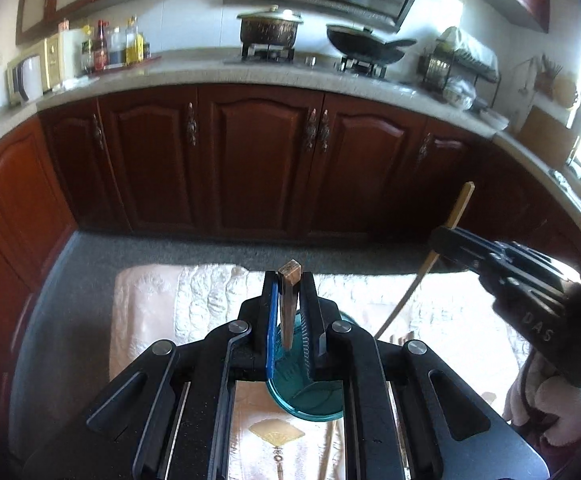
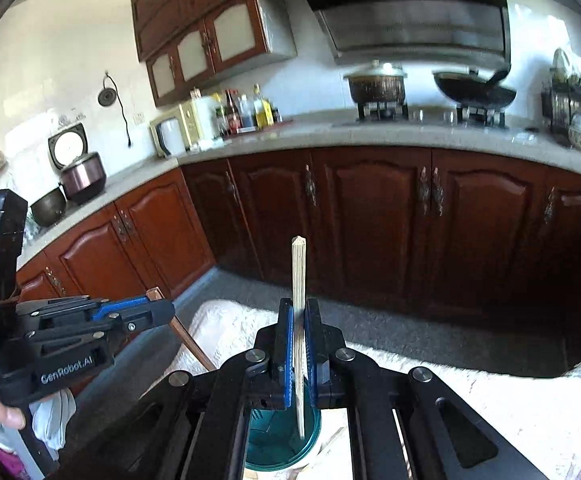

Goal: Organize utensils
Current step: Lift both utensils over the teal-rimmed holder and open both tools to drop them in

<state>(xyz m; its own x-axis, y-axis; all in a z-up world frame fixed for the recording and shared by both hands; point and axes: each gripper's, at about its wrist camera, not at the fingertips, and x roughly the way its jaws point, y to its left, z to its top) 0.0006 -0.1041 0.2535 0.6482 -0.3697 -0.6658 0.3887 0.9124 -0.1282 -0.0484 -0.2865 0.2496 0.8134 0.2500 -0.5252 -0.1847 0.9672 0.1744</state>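
Two sticks: one chopstick is held in each gripper, and both are held over a blue-green cup.

Left wrist view, gripper: the left gripper is seen low in the middle of the frame, and its fingers are pressed onto a dark brown chopstick.
Left wrist view, stick: the dark brown chopstick is held nearly upright, with its thick end up and its thin end pointed down at the cup.
Left wrist view, cup: the teal cup is seen right under the fingers, stood on a pale tablecloth.
Left wrist view, other side: the right gripper is seen at the right edge, pinched on a pale chopstick that is tilted.

Right wrist view, gripper: the right gripper is seen low in the middle, and the pale chopstick is squeezed between its fingers.
Right wrist view, cup: the teal cup is seen at the bottom, with the thin tip over its mouth.
Right wrist view, other side: the left gripper is seen at the left, closed on the dark brown chopstick.

Step in hand: the sticks are likely being dropped into the cup.
How it is done well: each tip should be lowered inside the rim first, kept straight, and only then let go, so the cup is not tipped.
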